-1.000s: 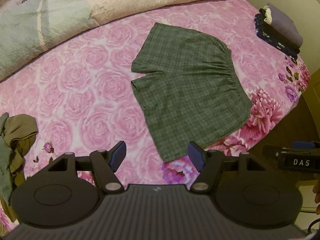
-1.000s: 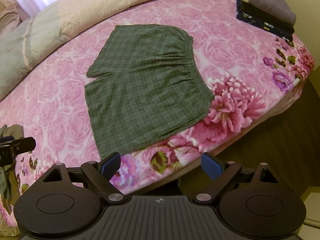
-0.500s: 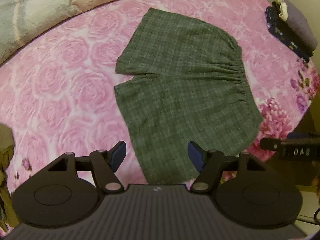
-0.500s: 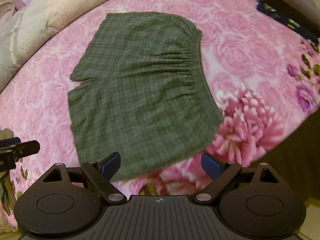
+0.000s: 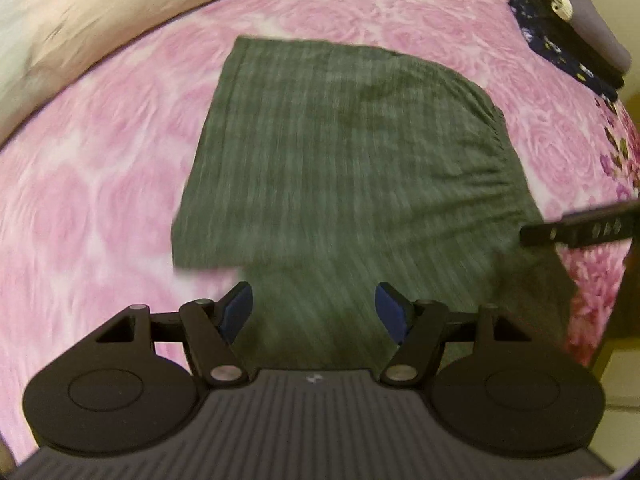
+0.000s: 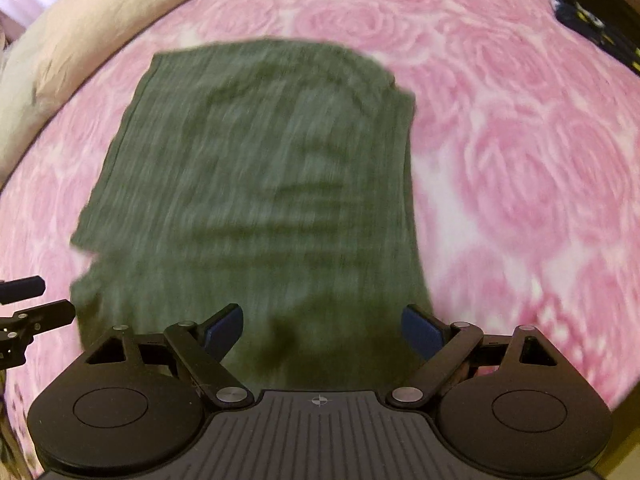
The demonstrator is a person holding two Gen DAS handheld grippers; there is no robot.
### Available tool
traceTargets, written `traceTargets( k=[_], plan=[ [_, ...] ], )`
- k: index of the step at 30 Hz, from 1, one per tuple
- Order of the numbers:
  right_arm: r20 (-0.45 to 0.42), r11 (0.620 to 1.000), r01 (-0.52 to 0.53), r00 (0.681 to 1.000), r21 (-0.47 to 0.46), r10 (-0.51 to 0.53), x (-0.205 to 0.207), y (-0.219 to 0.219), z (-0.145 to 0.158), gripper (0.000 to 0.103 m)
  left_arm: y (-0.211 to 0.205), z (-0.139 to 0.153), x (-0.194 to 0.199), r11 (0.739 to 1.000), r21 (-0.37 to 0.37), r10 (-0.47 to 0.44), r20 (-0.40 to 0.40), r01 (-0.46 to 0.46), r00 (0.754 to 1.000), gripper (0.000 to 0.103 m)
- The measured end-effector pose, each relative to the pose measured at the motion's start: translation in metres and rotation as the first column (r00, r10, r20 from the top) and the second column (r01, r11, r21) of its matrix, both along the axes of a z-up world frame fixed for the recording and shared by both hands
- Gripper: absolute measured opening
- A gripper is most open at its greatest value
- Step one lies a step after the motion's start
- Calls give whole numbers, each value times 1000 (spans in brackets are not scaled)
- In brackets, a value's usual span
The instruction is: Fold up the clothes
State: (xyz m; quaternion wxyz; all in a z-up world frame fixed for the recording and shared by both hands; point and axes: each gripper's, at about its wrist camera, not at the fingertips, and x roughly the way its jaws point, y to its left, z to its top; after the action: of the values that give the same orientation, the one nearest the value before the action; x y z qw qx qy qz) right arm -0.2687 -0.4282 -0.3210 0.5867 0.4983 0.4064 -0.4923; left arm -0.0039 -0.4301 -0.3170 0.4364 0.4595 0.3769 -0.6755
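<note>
Shorts (image 5: 344,168) in dark green check lie spread flat on the bed (image 5: 100,184), on its pink rose-print cover, and we see them blurred in both wrist views. Their gathered waistband runs down the right edge in the left wrist view, and the 2 leg openings face left, with a notch between them at the left edge.

Our left gripper (image 5: 314,312) points steeply down over the near leg of the shorts, close above the cloth. Its 2 blue-padded fingers (image 5: 239,309) stand wide apart, with nothing between them but the fabric beneath; whether they touch it, we cannot tell.

Our right gripper (image 6: 322,330) hangs over the near end of the shorts by the waistband side. Its fingers (image 6: 420,330) are likewise spread wide and grasp nothing.

Each gripper shows at the edge of the other's view: the right one's tip at the right side of the left wrist view, the left one's at the left side of the right wrist view.

A cream quilt (image 5: 80,20) lies along the far side of the bed. A stack of folded clothes (image 5: 572,40) sits at the far right corner, well apart from the shorts.
</note>
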Motion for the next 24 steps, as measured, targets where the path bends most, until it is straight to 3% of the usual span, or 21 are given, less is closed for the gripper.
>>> traceTargets(
  k=[4, 9, 12, 14, 19, 22, 24],
  plan=[
    [18, 993, -34, 999, -110, 36, -12, -42, -6, 90, -47, -14, -3, 986, -68, -158, -50, 154, 986, 63],
    [-37, 949, -206, 978, -237, 203, -18, -101, -12, 89, -117, -28, -11, 911, -161, -393, -58, 380, 918, 53],
    [-26, 924, -280, 959, -261, 284, -29, -133, -14, 66, -161, -32, -15, 848, -201, -506, -26, 491, 862, 52],
    [15, 915, -314, 945, -253, 328, -37, -153, -17, 66, -187, -34, -18, 803, -217, -568, 2, 555, 823, 52],
    [38, 860, -462, 876, -220, 480, -41, -184, -27, 66, -240, -53, -34, 671, -170, -723, 67, 722, 688, 52],
    [82, 858, -479, 862, -186, 499, -44, -196, -39, 66, -260, -70, -40, 612, -132, -772, 115, 780, 626, 51],
    [104, 860, -482, 859, -167, 501, -46, -200, -46, 66, -269, -79, -41, 590, -104, -789, 134, 800, 600, 46]
  ],
)
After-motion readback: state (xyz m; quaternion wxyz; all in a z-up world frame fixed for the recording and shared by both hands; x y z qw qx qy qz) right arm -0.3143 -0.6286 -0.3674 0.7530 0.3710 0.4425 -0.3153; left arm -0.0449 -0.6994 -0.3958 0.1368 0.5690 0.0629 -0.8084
